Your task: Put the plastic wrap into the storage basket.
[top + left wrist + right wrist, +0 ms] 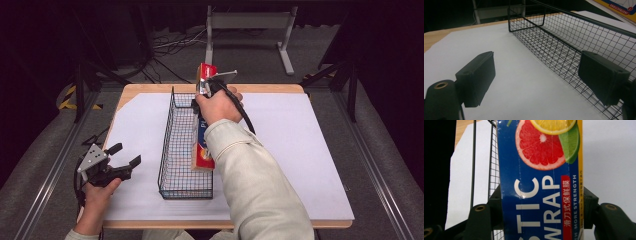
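Observation:
A long blue, red and yellow plastic wrap box (204, 150) printed with citrus slices is tilted over the right side of a black wire basket (167, 135), its near end low by the basket. My right gripper (201, 107) is shut on the box partway along its length. In the right gripper view the box (536, 170) runs up between the two jaws of my right gripper (541, 205), and both pads press on its sides. My left gripper (126, 155) rests open at the table's near left, with nothing between its jaws. In the left gripper view my left gripper (539, 75) faces the basket's (564, 45) long side.
The basket stands lengthwise in the middle of a white sheet (300, 150) that covers a wooden table (150, 89). Bare sheet lies left and right of the basket. Beyond the table's far edge a grey metal stand (250, 22) and loose cables (170, 45) sit on the floor.

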Motion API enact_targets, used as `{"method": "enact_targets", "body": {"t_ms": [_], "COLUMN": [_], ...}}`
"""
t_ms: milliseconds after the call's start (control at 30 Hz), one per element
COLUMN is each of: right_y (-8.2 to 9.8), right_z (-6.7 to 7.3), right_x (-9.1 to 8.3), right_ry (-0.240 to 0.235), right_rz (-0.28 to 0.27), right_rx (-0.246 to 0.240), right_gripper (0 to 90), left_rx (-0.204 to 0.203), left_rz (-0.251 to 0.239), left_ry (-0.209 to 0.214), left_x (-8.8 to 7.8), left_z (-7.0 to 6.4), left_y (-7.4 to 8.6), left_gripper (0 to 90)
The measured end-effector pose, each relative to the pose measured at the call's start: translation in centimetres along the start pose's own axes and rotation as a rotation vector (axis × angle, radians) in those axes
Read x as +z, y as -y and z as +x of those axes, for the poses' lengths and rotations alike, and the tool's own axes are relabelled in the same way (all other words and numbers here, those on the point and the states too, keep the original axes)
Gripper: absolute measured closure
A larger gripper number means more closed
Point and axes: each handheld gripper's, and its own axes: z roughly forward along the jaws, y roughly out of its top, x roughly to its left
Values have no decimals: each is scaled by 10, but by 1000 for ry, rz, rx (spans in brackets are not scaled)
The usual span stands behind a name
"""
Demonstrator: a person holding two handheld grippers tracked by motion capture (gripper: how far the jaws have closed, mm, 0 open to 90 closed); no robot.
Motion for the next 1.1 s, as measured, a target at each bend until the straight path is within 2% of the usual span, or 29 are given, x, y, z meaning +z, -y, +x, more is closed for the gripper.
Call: {"method": "enact_targets", "body": {"t_ms": [200, 533, 1100], "right_y": [3, 9, 23], "right_z": [11, 23, 24], "right_x": [7, 22, 49], "right_ry": [17, 12, 49], "right_rz": [15, 32, 98], "right_rx": [-17, -29, -31], "right_gripper": [417, 416, 413], "left_rx": [4, -7, -6], "left_rz": [5, 9, 14], "left_ry": [-1, 10, 12], "left_x": [1, 1, 2], "left_z": [0, 2, 1], "left_y": [0, 1, 1], "left_gripper": [150, 150, 150]}}
